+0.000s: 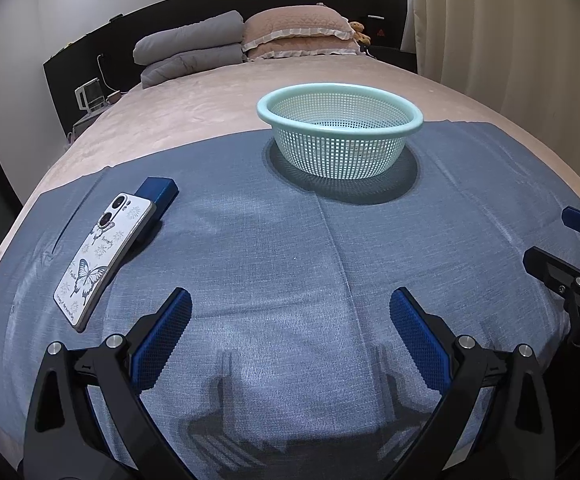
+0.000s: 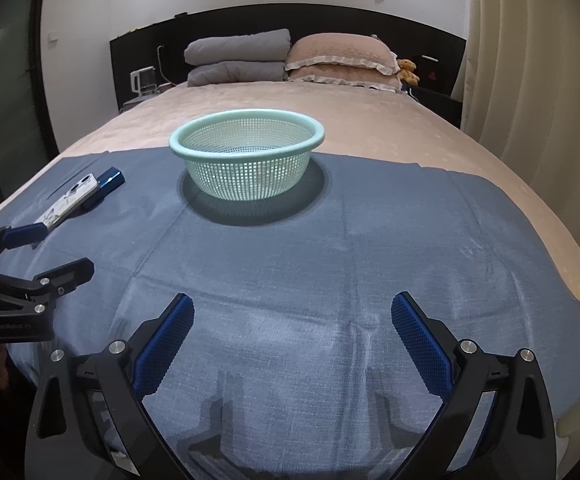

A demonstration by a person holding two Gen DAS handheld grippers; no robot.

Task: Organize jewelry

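Both wide and holding nothing: left hand-held gripper [image 1: 290, 322], right hand-held gripper [image 2: 292, 328], low over the blue cloth [image 1: 250, 240] on the bed [image 1: 194, 108]. No jewelry visible anywhere; mesh basket [image 1: 340, 140] upright, contents hidden, seemingly there for collecting. Phone [image 1: 104, 258] propped on a blue box [image 1: 160, 192], left.

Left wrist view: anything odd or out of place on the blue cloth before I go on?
The phone lies tilted, its top end propped on a blue box at the cloth's left side. The green basket sits upright; no jewelry shows in either view. Both tongs, left and right, are open and hold nothing.
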